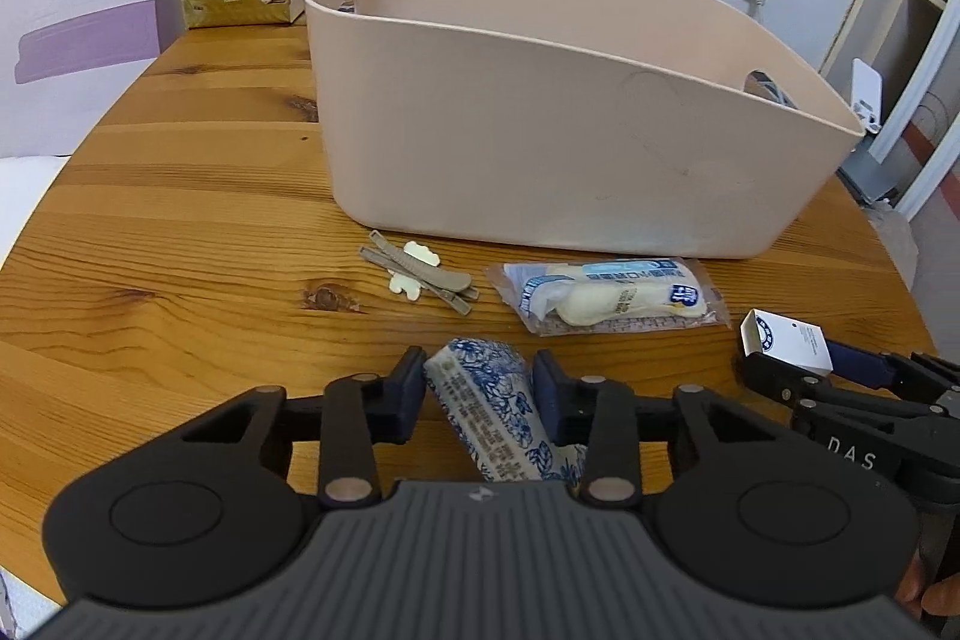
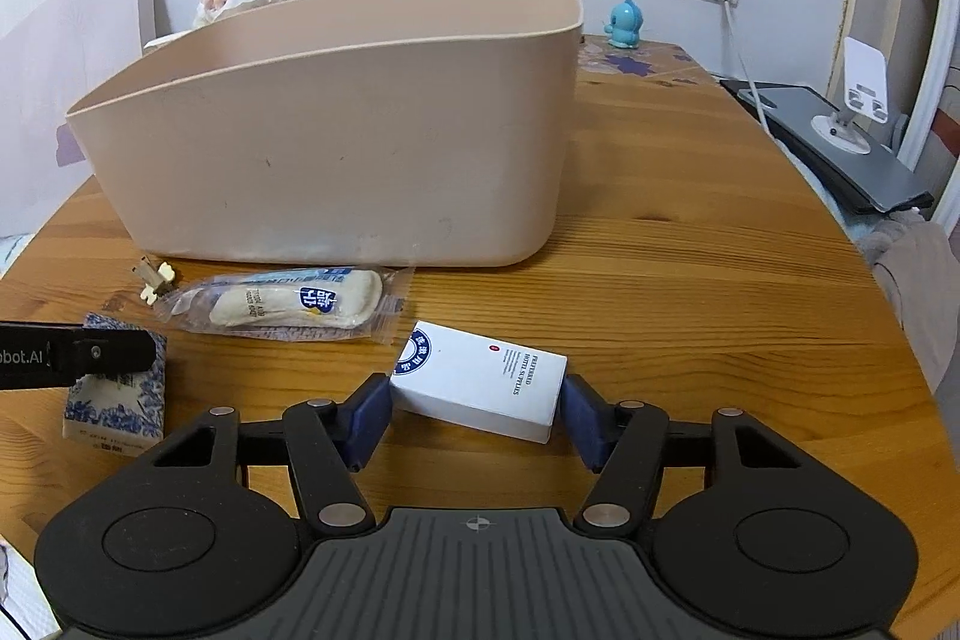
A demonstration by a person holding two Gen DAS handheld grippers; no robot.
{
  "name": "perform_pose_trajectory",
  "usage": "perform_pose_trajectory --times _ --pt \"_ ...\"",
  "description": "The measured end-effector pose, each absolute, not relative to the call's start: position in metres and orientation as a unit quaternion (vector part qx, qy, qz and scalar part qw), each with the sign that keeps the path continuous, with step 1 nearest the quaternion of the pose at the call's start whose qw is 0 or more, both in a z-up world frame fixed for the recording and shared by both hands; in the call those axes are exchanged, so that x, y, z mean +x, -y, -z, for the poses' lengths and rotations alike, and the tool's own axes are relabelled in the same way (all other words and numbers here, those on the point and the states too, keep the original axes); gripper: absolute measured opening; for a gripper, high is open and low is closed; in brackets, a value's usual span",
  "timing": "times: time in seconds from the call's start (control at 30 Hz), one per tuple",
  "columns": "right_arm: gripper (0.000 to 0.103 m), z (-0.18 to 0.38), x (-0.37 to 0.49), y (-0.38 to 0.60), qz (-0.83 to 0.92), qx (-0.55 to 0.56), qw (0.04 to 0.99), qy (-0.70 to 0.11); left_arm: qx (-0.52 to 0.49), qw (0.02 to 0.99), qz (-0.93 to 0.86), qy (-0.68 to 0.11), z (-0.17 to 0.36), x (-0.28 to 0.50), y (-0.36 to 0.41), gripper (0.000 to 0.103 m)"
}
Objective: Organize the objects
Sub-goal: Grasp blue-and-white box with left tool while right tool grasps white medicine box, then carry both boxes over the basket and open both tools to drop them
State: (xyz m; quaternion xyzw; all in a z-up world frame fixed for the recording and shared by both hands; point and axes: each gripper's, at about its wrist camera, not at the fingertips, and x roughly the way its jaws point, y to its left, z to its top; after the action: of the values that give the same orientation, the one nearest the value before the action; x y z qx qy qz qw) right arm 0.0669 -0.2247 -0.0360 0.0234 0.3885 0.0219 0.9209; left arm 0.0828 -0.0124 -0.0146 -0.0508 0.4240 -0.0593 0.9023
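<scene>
Knotty pine tabletop (image 1: 180, 196) fills the left wrist view, where the left gripper (image 1: 478, 394) has its blue pads pressed on a blue-and-white floral paper packet (image 1: 489, 400) at lower centre, its near end hidden under the gripper body. Through the right wrist view, the right gripper (image 2: 474, 415) clamps a white rectangular cardboard box (image 2: 480, 379) below the beige plastic tub (image 2: 336, 148).

My left gripper (image 1: 478, 388) was clamped on the blue-and-white tissue pack (image 1: 487, 403), both pads pressing its sides. Ahead on the wooden table (image 1: 180, 232) lay a grey hair clip (image 1: 420, 274) and a sealed snack packet (image 1: 606, 295), just before the beige bin (image 1: 540, 130). My right gripper (image 1: 798, 370) held a white box (image 1: 783, 340).
</scene>
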Motion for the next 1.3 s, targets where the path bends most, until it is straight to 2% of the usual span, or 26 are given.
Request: perform_pose_trajectory --times 0.2,0.47,0.9,1.1,1.3 --pt "0.059 0.035 0.063 0.228 -0.017 0.029 0.921 -0.389 -0.051 0.904 0.08 -0.418 0.014 0.08 0.019 0.033" --pt "0.059 0.029 0.063 0.23 -0.019 0.034 0.923 -0.383 0.021 0.904 0.1 -0.415 0.009 0.084 0.044 0.021" --pt "0.059 0.012 0.052 0.235 -0.023 0.049 0.93 -0.363 0.018 0.893 0.101 -0.439 0.022 0.079 0.042 0.02" --pt "0.059 -0.023 0.049 0.237 -0.027 0.051 0.946 -0.318 0.01 0.911 0.096 -0.402 -0.008 0.072 0.025 0.02" --pt "0.059 -0.067 0.055 0.236 -0.03 0.038 0.964 -0.261 -0.003 0.936 0.089 -0.34 -0.06 0.076 0.006 0.02"
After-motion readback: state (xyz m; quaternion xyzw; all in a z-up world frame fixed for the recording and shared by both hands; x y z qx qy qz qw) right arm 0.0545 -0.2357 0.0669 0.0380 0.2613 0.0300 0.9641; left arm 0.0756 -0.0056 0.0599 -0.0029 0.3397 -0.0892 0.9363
